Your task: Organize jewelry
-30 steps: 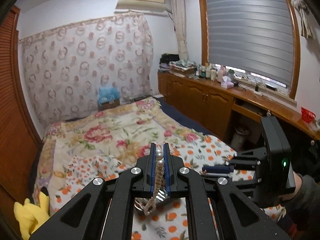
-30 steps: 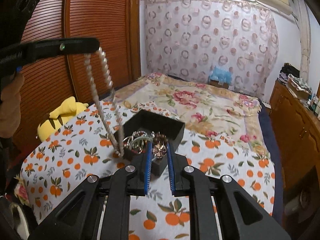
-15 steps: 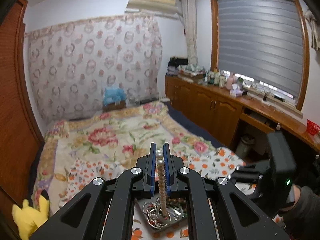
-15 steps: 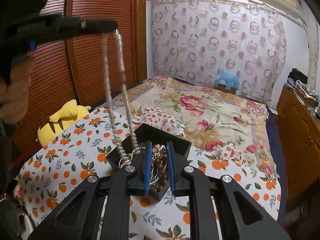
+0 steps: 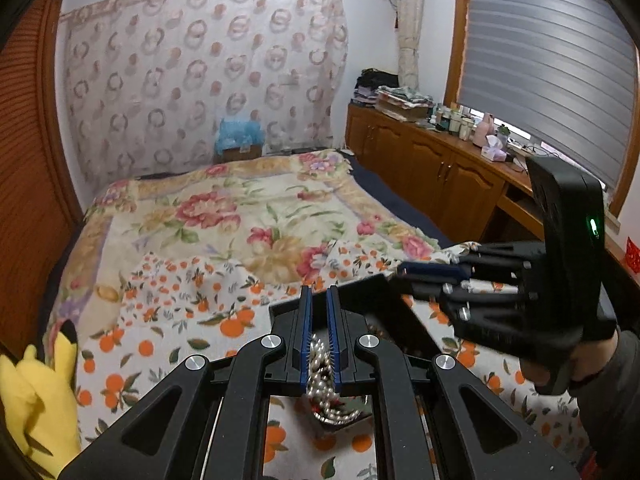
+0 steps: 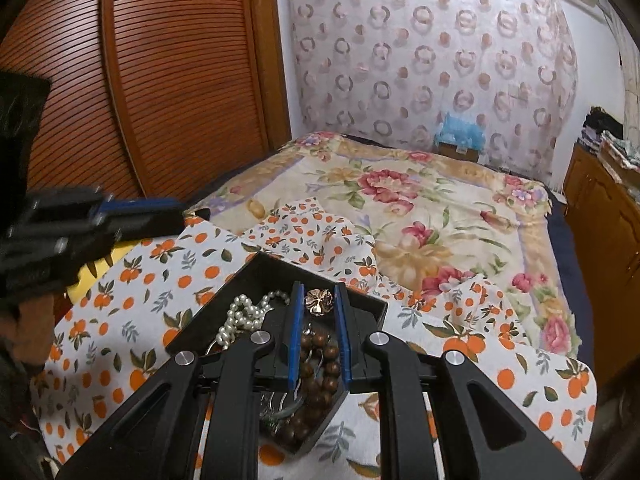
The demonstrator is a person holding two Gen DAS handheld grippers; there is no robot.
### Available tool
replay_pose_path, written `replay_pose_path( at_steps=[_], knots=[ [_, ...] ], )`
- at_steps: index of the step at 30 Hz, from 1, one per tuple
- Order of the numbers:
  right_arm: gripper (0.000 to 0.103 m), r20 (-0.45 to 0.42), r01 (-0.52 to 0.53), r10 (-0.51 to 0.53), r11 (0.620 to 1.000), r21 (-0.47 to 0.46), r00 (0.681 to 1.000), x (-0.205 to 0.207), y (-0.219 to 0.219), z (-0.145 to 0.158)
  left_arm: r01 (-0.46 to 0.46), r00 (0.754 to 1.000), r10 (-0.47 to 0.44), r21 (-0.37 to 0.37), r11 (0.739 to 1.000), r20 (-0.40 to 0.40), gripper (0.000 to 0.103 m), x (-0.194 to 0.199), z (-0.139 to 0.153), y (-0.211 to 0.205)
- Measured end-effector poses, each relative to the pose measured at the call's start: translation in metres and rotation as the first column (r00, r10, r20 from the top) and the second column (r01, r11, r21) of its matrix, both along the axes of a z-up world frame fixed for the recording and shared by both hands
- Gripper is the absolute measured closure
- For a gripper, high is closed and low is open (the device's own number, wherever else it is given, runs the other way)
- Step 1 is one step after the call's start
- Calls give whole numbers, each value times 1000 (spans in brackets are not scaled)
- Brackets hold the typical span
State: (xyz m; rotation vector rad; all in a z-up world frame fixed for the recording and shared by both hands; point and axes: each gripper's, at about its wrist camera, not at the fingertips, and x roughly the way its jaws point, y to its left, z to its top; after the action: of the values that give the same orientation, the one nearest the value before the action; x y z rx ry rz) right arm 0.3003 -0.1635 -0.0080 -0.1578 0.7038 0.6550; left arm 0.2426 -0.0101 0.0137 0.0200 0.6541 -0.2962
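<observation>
Lying in the black tray (image 6: 362,304), pearl necklace (image 6: 240,318) and brown beads (image 6: 320,364); both hand-held grippers parted, gripping nothing.

My left gripper (image 5: 318,322) points forward and slightly down, its blue-lined fingers (image 5: 305,332) parallel with a narrow gap between them. My right gripper (image 6: 319,322) sits at a similar pitch, its fingers (image 6: 295,332) spread wider. Seen from the left wrist, the right gripper (image 5: 432,270) reaches in from the right side, my right hand (image 5: 560,364) wrapped around its handle. Seen from the right wrist, the left gripper (image 6: 152,210) is blurred at the left edge.
</observation>
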Motion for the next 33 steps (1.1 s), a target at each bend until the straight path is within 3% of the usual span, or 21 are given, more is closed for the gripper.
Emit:
replay_pose_path(
  at_steps=[4,5,6,7,12,14,16,22,26,28,30,33],
  knots=[
    [85,3,-2,2,1000,-8,1000,0,4,-2,-22,1000,22,-2,1000,-14,96,-8,-10,6],
    [82,6,2,-2,1000,-12,1000,0,5,-2,-28,999,28,-2,1000,-19,96,-12,-14,7],
    [70,7,7,-7,1000,-12,1000,0,4,-2,-33,999,33,-3,999,-22,95,-13,-15,8],
    [65,8,13,-13,1000,-7,1000,0,4,-2,-38,999,37,-6,999,-25,92,-17,-17,9],
    [63,11,23,-23,1000,3,1000,-6,-1,2,-67,997,67,-5,998,-34,80,-31,-23,15],
    [63,16,34,-34,999,13,999,-14,-6,5,-80,996,80,-7,997,-27,65,-39,-24,18],
    [63,23,53,-53,998,22,998,-24,-10,6,-95,995,95,0,995,-21,58,-48,-25,20],
    [50,47,107,-109,994,36,993,-60,-24,10,-143,990,143,20,990,3,22,-76,-24,20],
    [29,71,135,-139,990,46,988,-87,-29,13,-163,987,162,25,986,15,11,-92,-21,18],
    [23,95,164,-168,985,48,981,-103,-32,16,-170,985,170,25,985,23,9,-100,-19,17],
    [9,111,183,-189,981,61,976,-117,-35,20,-187,982,186,15,982,31,8,-109,-15,18],
    [2,141,209,-219,975,82,966,-140,-40,28,-202,979,201,6,979,39,8,-121,-12,18]
  ],
)
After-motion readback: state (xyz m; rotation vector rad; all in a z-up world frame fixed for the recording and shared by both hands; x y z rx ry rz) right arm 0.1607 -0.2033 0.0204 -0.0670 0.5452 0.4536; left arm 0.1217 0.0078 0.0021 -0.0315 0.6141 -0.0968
